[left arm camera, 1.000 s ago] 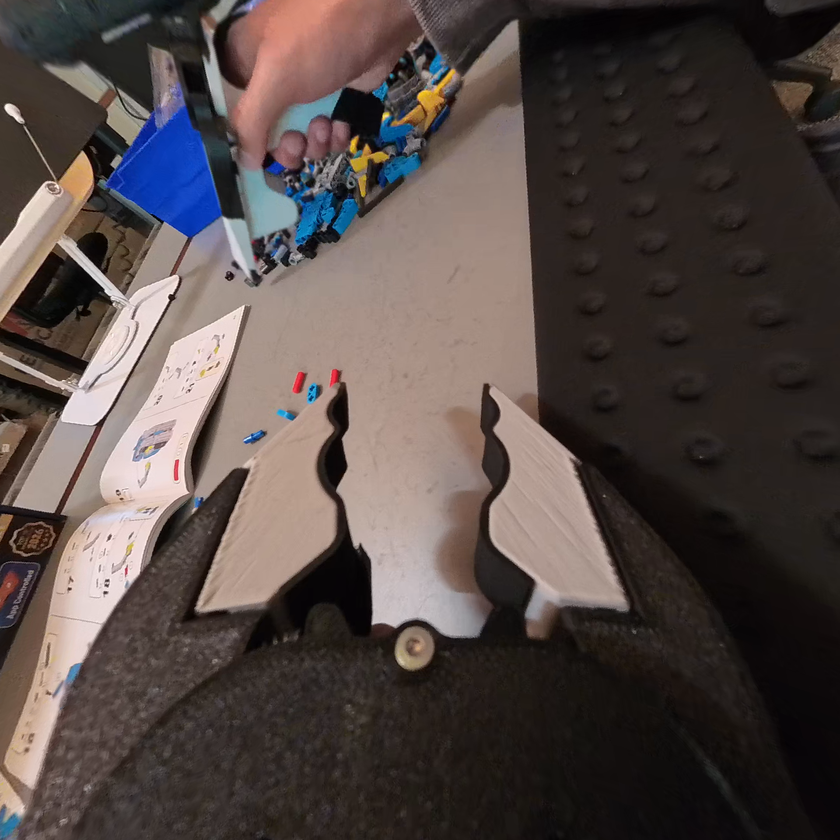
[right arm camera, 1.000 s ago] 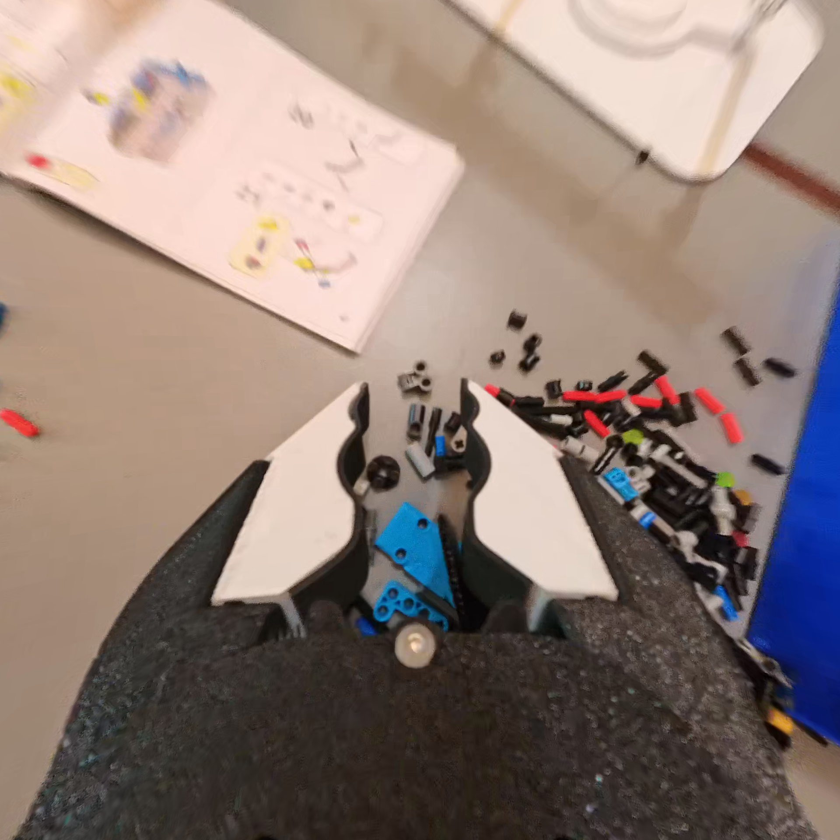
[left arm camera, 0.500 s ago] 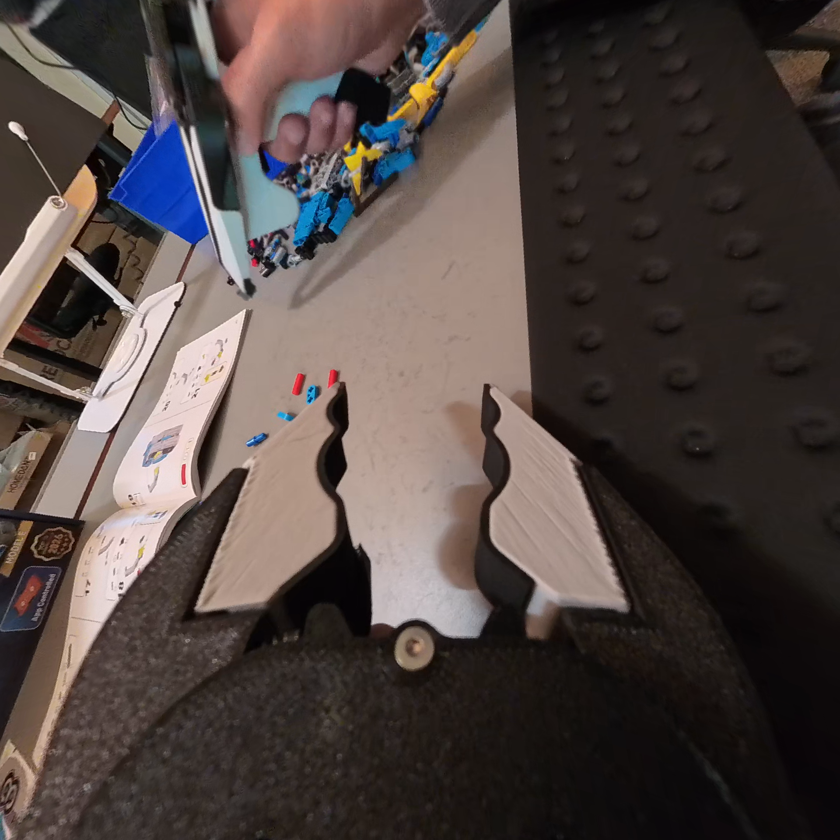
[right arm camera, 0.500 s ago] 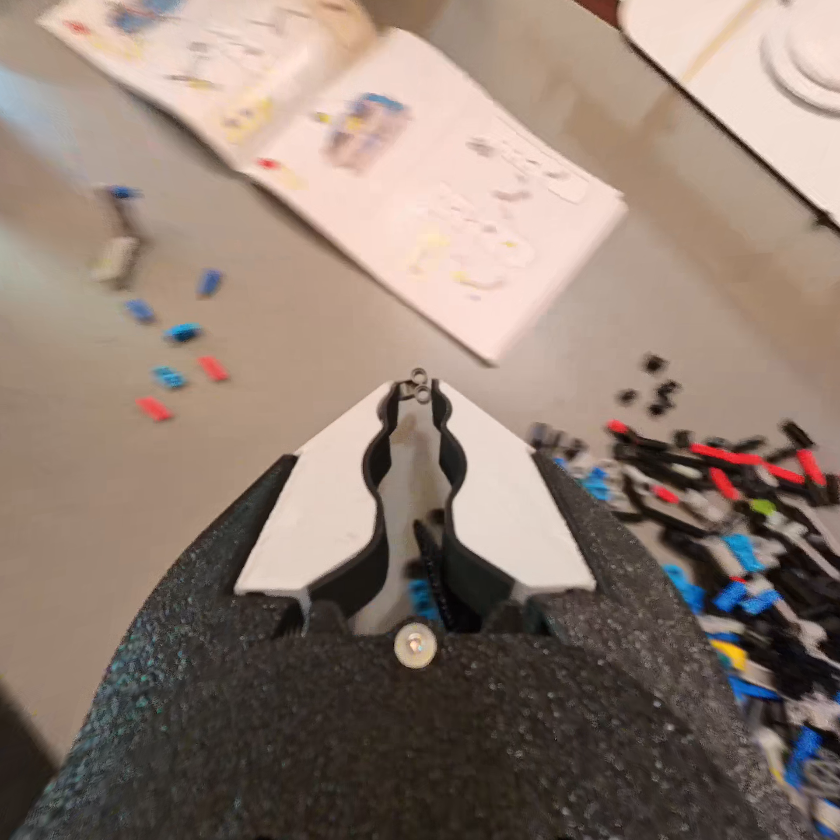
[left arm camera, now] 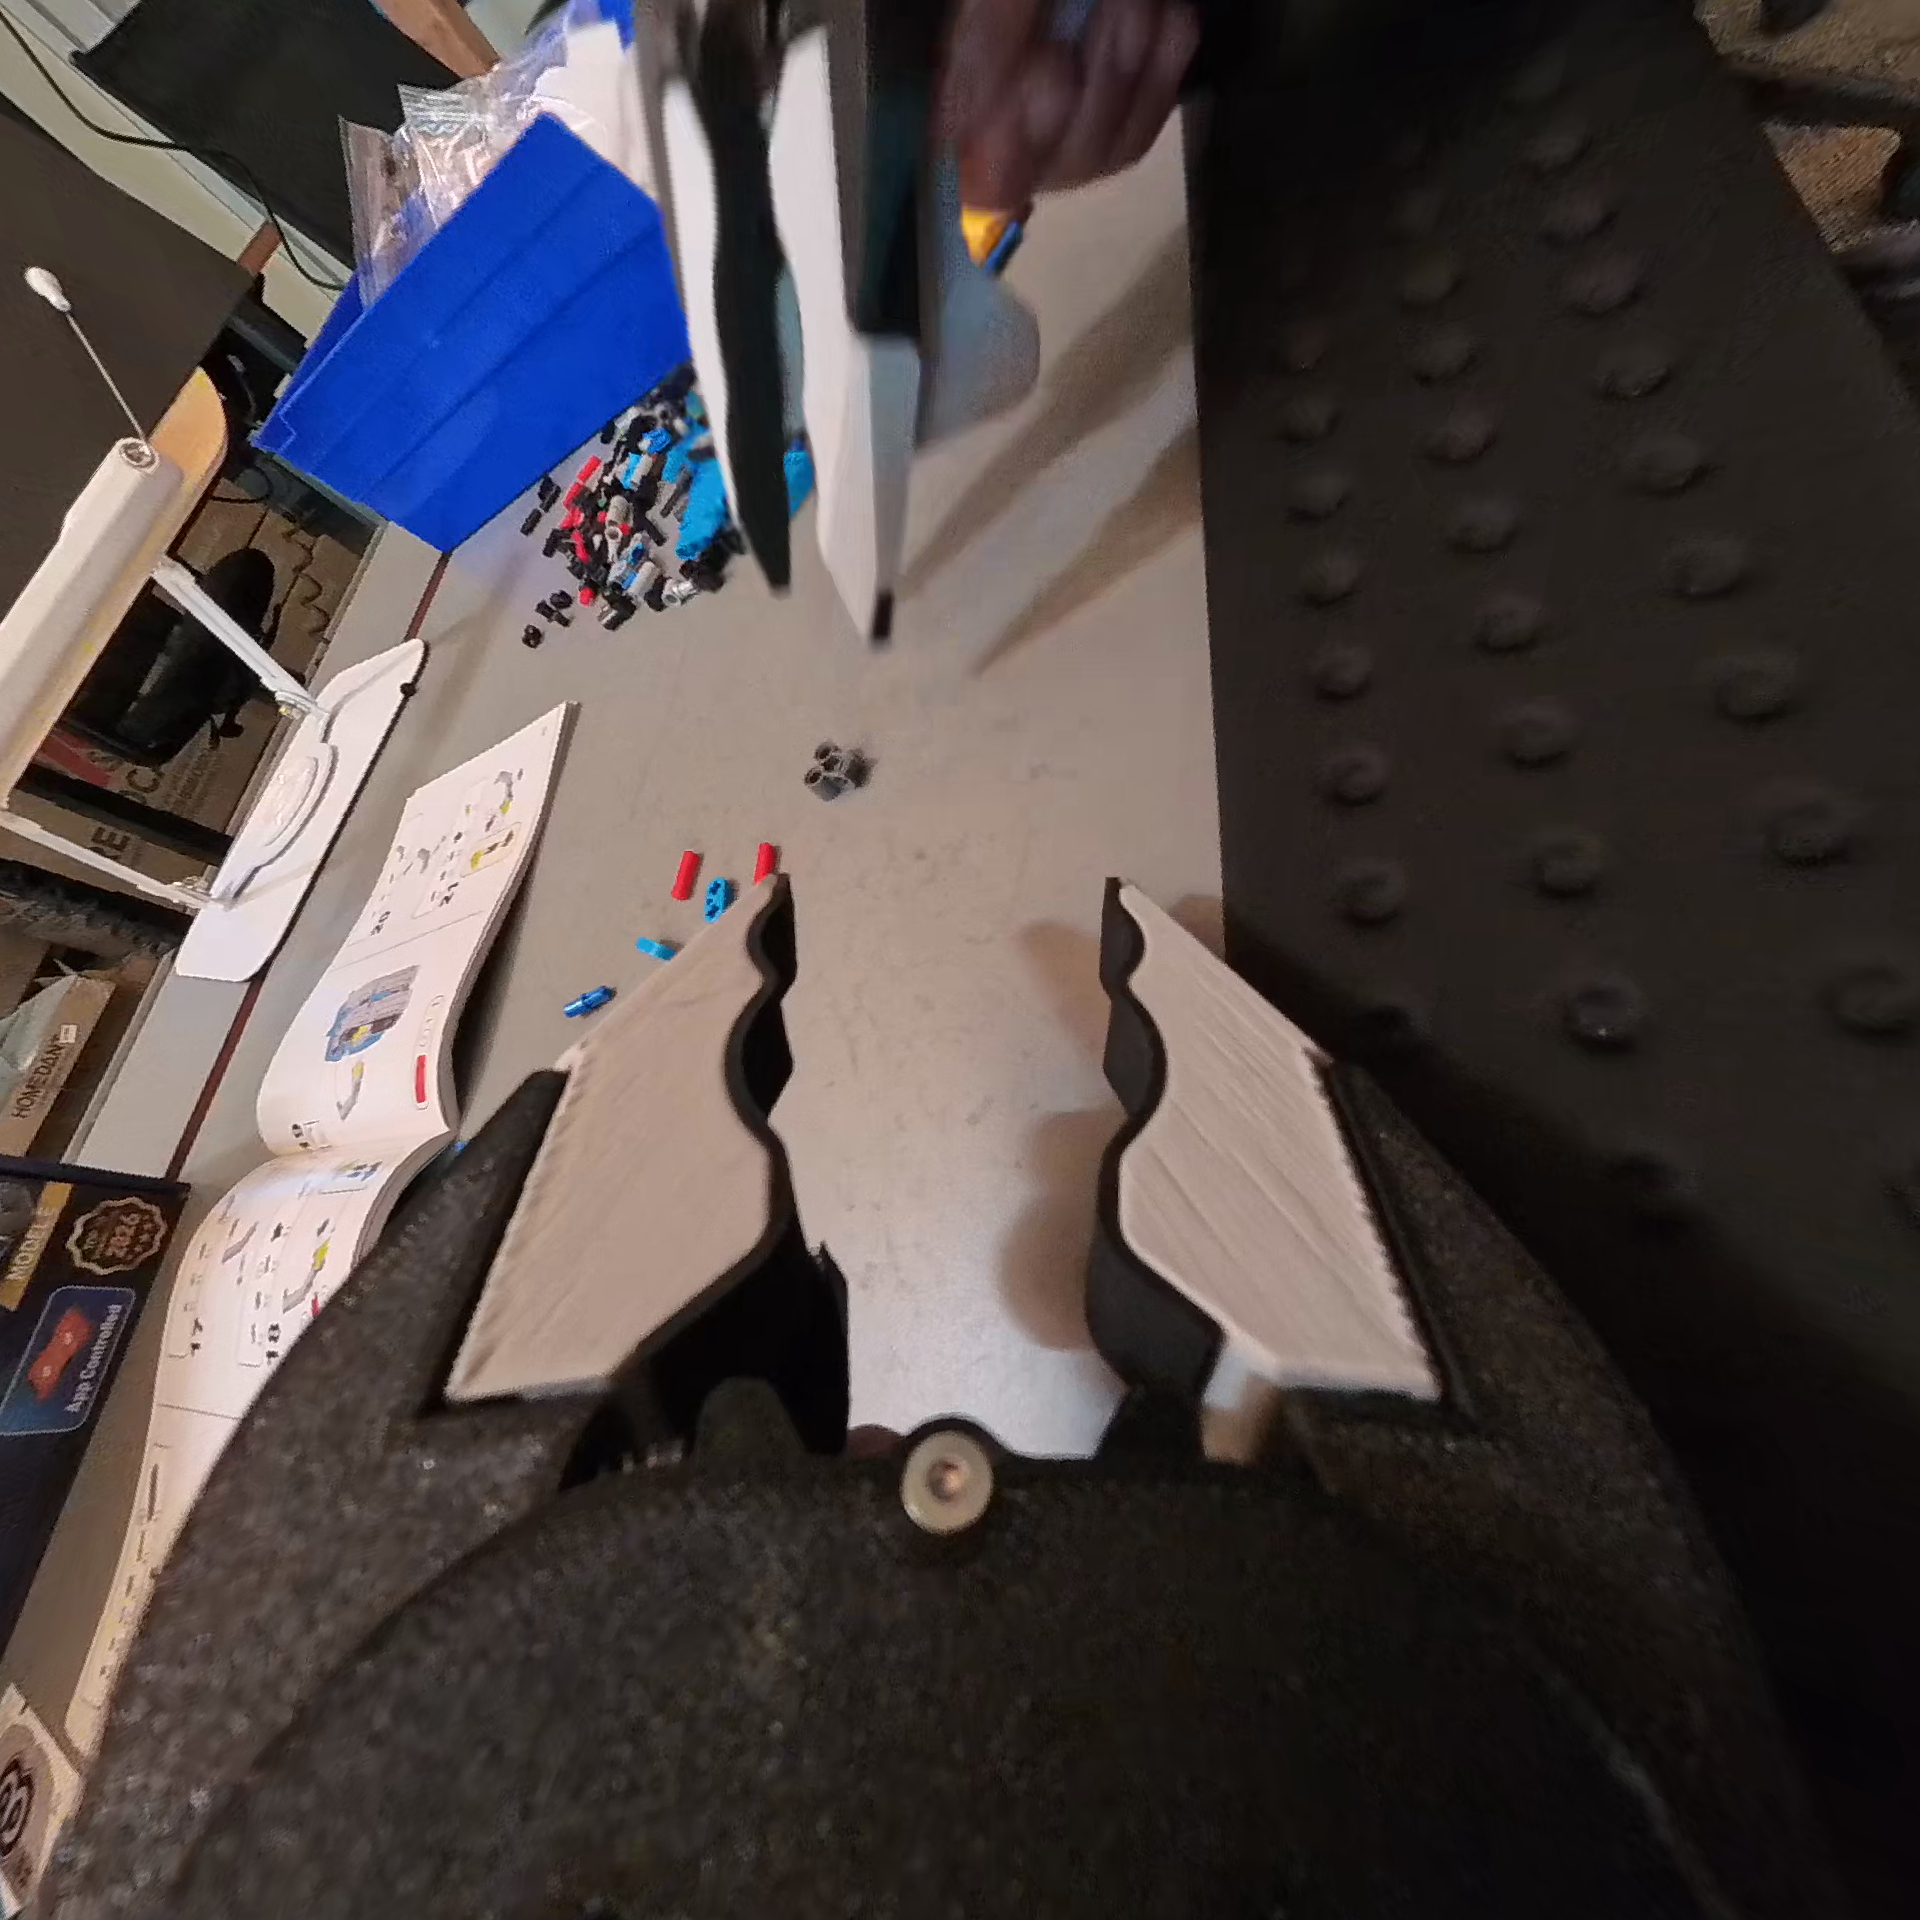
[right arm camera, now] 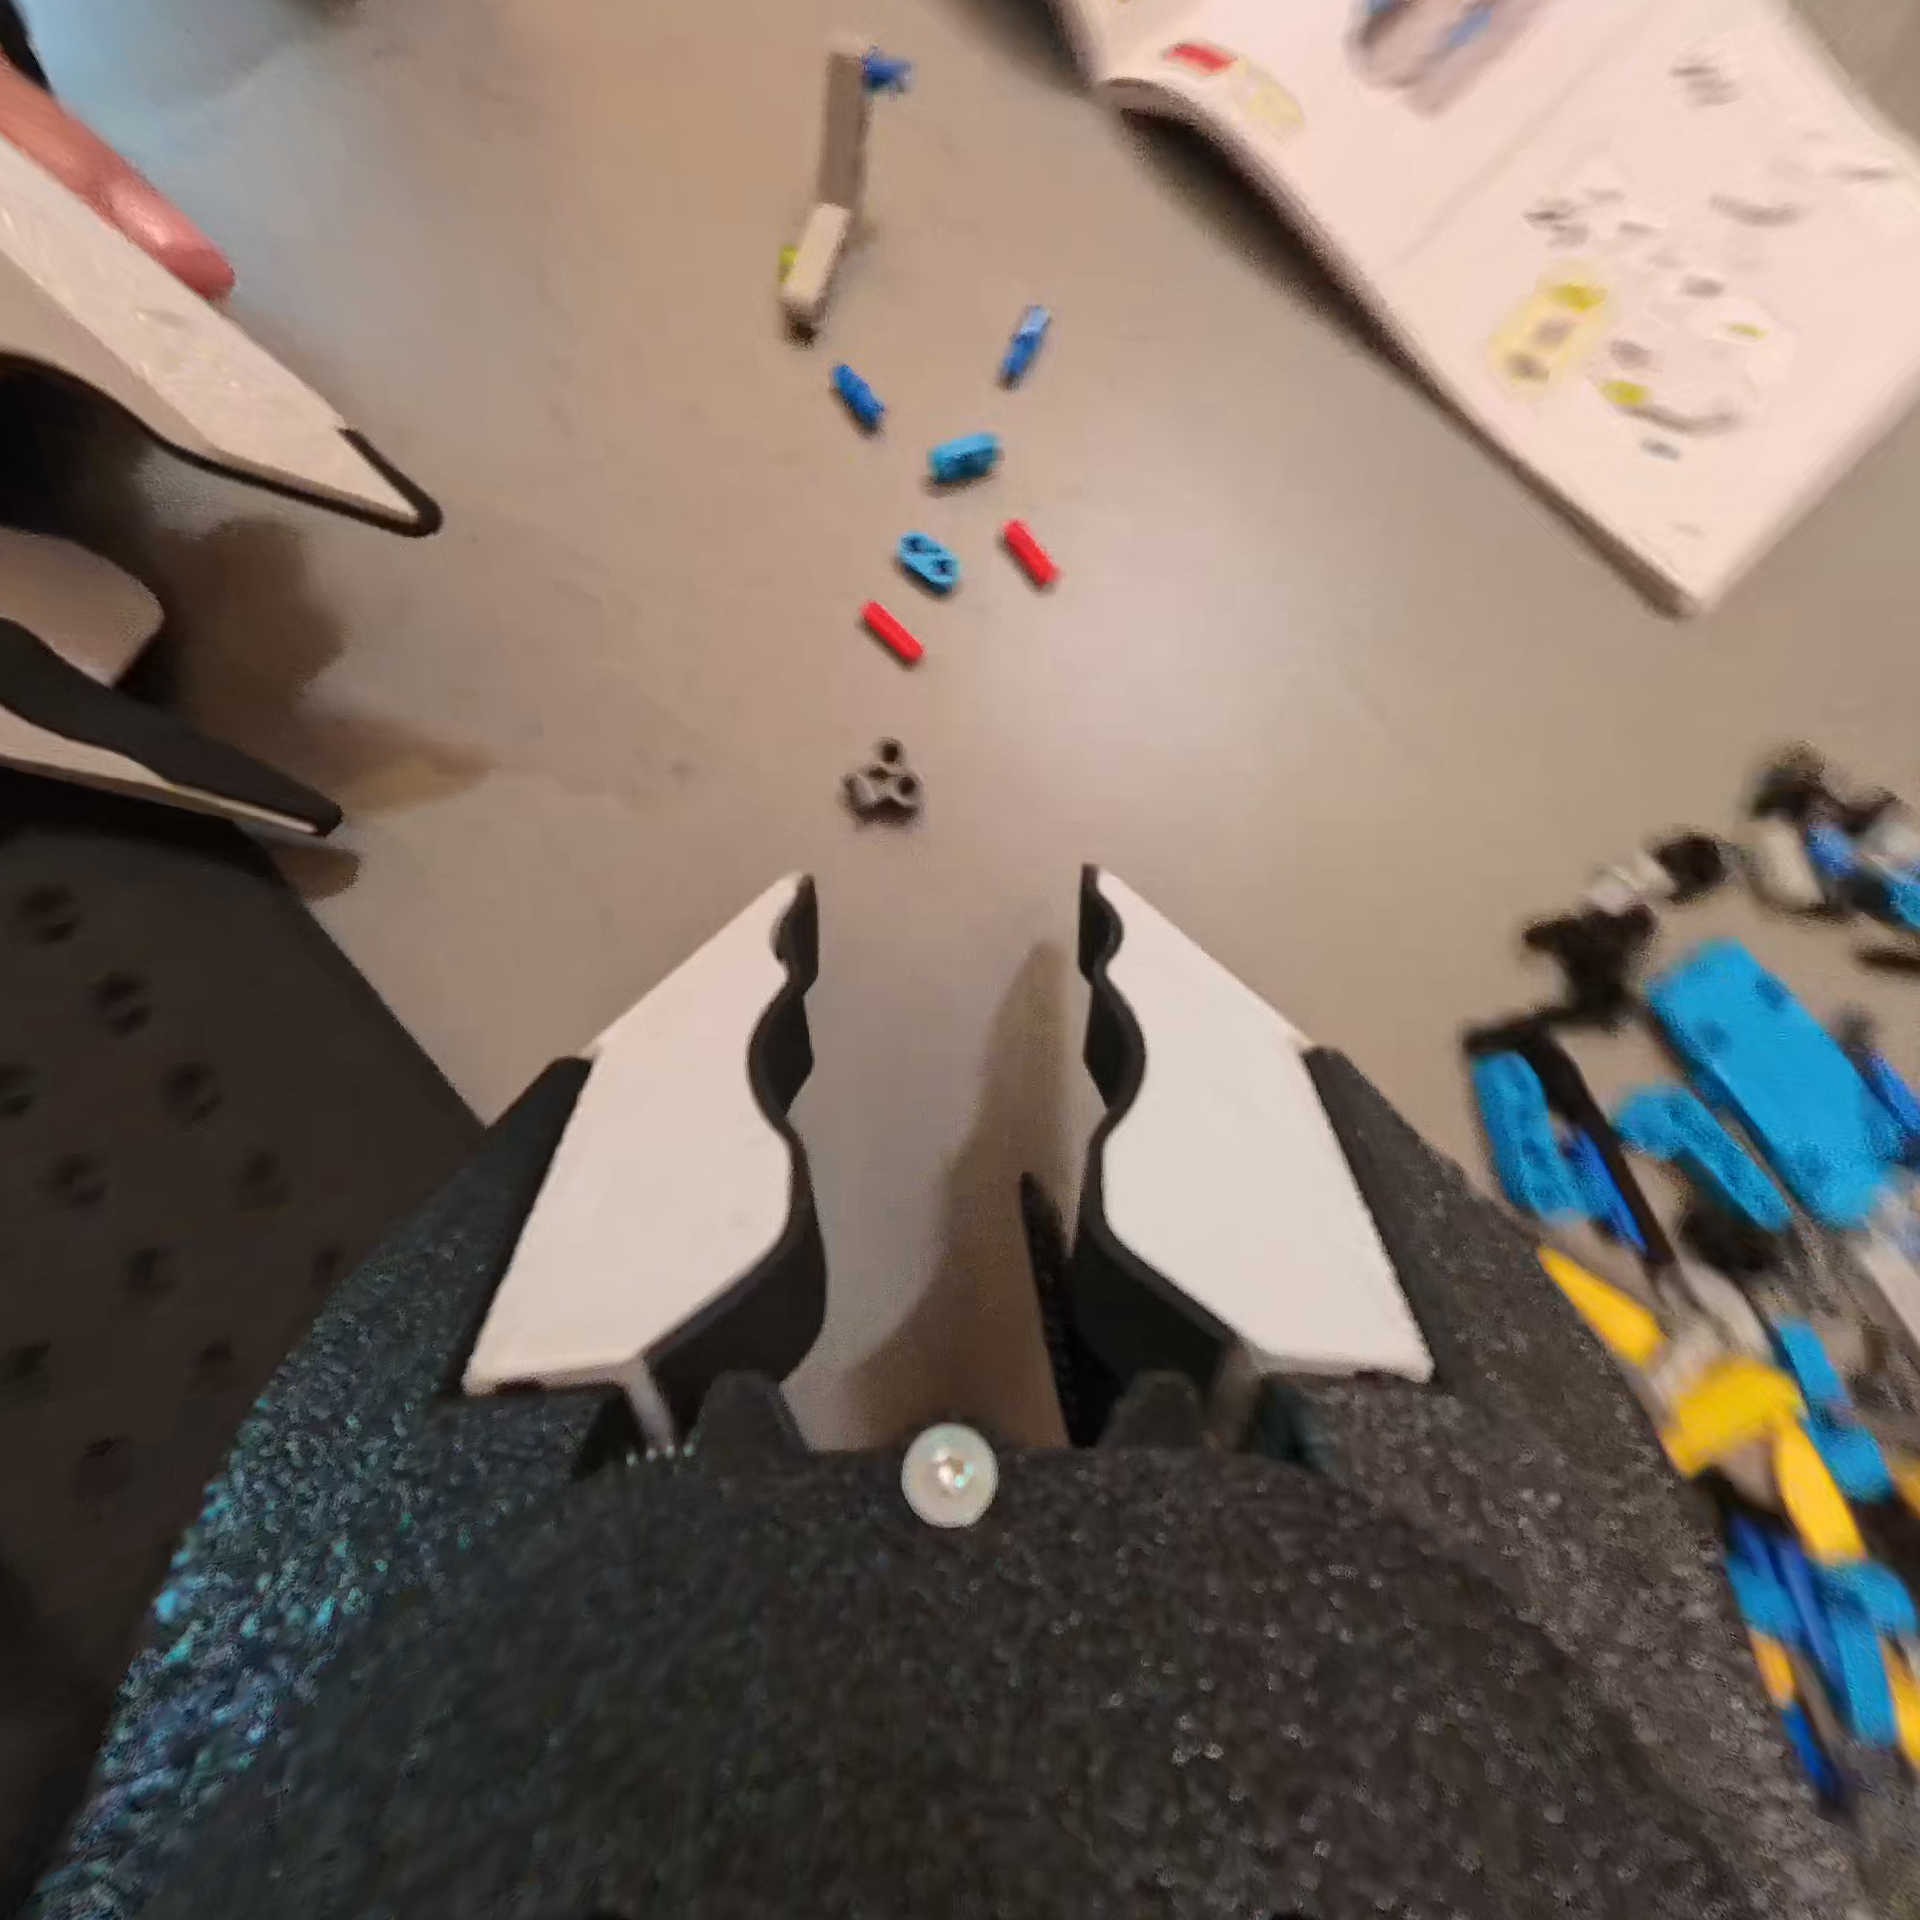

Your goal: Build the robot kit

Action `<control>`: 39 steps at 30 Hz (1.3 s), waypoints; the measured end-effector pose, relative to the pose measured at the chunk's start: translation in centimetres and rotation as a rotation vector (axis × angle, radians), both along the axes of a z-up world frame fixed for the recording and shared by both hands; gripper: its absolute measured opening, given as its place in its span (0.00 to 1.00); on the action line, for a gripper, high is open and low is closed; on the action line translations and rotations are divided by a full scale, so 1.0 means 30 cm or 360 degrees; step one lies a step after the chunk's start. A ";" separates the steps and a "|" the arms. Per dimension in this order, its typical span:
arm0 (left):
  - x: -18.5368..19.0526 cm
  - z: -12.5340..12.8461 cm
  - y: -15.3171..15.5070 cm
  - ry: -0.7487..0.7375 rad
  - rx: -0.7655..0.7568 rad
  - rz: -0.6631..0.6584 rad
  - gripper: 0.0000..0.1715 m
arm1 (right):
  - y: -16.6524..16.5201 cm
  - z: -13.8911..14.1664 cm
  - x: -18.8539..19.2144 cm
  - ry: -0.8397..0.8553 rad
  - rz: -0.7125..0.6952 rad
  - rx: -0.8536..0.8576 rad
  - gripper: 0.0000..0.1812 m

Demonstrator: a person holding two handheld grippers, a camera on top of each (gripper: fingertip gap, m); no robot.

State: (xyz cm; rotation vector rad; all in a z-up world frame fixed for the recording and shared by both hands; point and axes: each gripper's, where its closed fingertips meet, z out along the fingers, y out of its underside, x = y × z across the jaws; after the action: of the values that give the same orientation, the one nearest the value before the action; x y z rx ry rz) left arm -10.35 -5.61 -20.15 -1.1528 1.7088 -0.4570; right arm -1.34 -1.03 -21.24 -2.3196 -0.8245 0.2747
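The right claw hangs over the grey table with its jaws spread and nothing between them; the thing nearest it is a small dark grey connector piece lying on the table just ahead of its fingertips and apart from them. Beyond that piece lies a loose scatter of small parts: two red pins, a blue two-hole link and further blue pins, then a grey beam standing upright. An open instruction booklet lies at the upper right, and a heap of blue, yellow and black building pieces sits to the right, blurred. The left claw is also spread wide and empty, low over a bare stretch of table beside a black studded mat. In the left wrist view the same connector piece lies ahead on the table, with the right claw hanging above and beyond it, held by a person's hand. A blue bin stands at the far left behind a pile of small black, red and blue parts, and a white stand base lies beside the booklet.
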 end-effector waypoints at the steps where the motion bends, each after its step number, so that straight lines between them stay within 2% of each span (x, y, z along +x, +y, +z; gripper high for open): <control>1: 0.000 0.001 0.000 -0.0003 -0.0003 0.0000 0.34 | -0.007 0.033 0.058 0.0029 -0.0119 0.0056 0.26; 3: 0.000 0.002 0.000 -0.0003 -0.0009 -0.0002 0.34 | -0.023 0.070 0.230 0.0033 -0.0456 0.0165 0.26; 6: -0.001 0.002 0.000 -0.0003 -0.0012 -0.0004 0.34 | -0.090 0.025 0.517 -0.0014 -0.0986 0.0259 0.28; 8: -0.001 0.003 0.000 -0.0004 -0.0009 -0.0005 0.34 | -0.112 0.040 0.591 0.0114 -0.1194 0.0281 0.25; 10: -0.001 0.001 0.000 0.0000 -0.0002 -0.0004 0.34 | -0.099 0.100 0.609 0.0269 -0.1226 0.0435 0.20; 12: 0.000 0.000 0.000 0.0005 0.0010 -0.0005 0.34 | -0.069 0.111 0.603 0.0372 -0.1222 0.0427 0.18; 13: 0.000 -0.002 0.000 0.0009 0.0016 -0.0005 0.34 | -0.039 0.105 0.571 0.0411 -0.1142 0.0379 0.19; 17: -0.001 -0.005 -0.001 0.0018 0.0045 -0.0004 0.35 | 0.054 0.010 0.573 0.0043 -0.1064 0.0220 0.18; 20: -0.001 -0.003 0.001 0.0013 0.0058 0.0000 0.35 | 0.097 0.020 0.549 0.0132 -0.1028 0.0236 0.15; 22: -0.002 -0.002 0.001 0.0013 0.0056 -0.0001 0.35 | 0.095 0.013 0.526 0.0167 -0.0987 0.0210 0.13; 26: -0.002 -0.001 0.002 0.0012 0.0050 -0.0003 0.36 | 0.084 0.004 0.514 0.0051 -0.0936 0.0228 0.09; 29: -0.002 0.002 0.004 0.0008 0.0041 -0.0002 0.36 | 0.072 -0.047 0.523 -0.0016 -0.0958 0.0101 0.12; 39: -0.003 0.007 0.007 0.0001 0.0024 -0.0005 0.36 | 0.070 -0.055 0.523 0.0004 -0.0956 0.0075 0.12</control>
State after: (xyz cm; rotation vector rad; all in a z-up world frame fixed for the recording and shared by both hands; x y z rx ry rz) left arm -10.43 -5.40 -19.93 -1.1398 1.7120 -0.4449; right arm 14.36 1.06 -22.90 -2.3952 -0.1043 -0.0066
